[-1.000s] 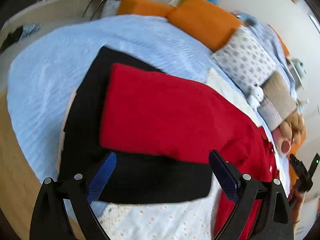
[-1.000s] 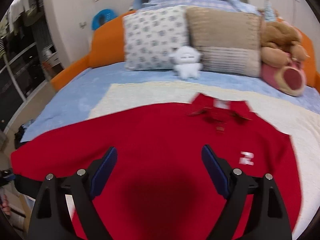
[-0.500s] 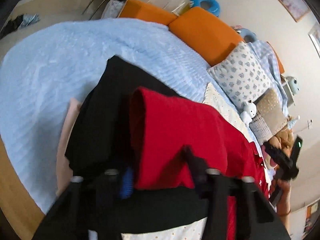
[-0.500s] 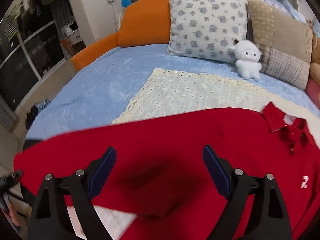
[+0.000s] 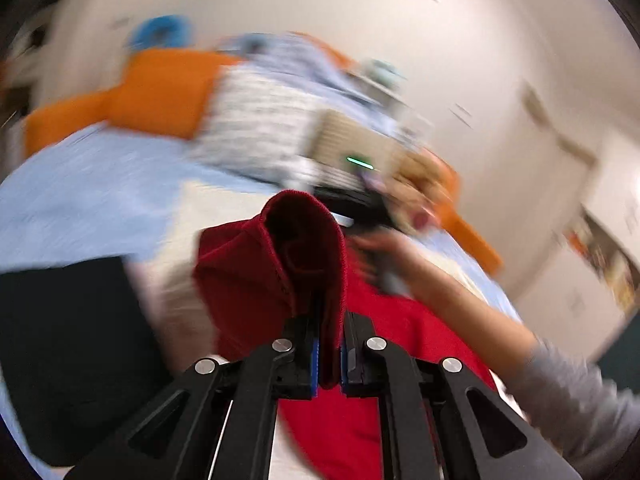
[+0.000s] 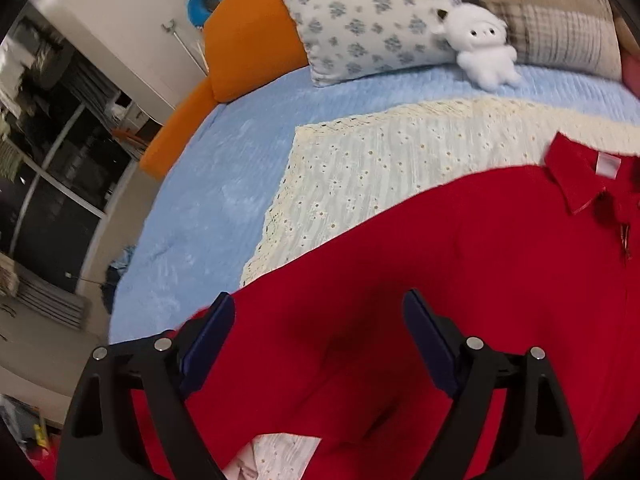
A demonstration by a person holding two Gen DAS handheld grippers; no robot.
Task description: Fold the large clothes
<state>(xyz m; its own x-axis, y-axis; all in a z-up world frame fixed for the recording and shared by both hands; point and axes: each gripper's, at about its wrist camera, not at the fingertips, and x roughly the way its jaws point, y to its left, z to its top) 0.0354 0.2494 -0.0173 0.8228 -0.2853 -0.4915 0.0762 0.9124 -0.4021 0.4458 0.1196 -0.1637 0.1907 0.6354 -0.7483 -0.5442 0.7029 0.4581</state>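
Observation:
A red polo shirt lies spread on a cream eyelet cloth on the blue bed, collar at the right. My left gripper is shut on a bunched fold of the red shirt and holds it lifted above the bed; the left view is motion-blurred. My right gripper is open, jaws wide apart, hovering just above the shirt's body and holding nothing. The person's right arm with the right gripper shows beyond the lifted fold.
A black garment lies at the left under the shirt's edge. Pillows, a white plush toy and an orange headboard line the bed's far side. The bed edge and floor are at the left.
My left gripper closed on the red shirt's edge and lifted it up and toward the collar. My right gripper stayed open and shifted left over the shirt.

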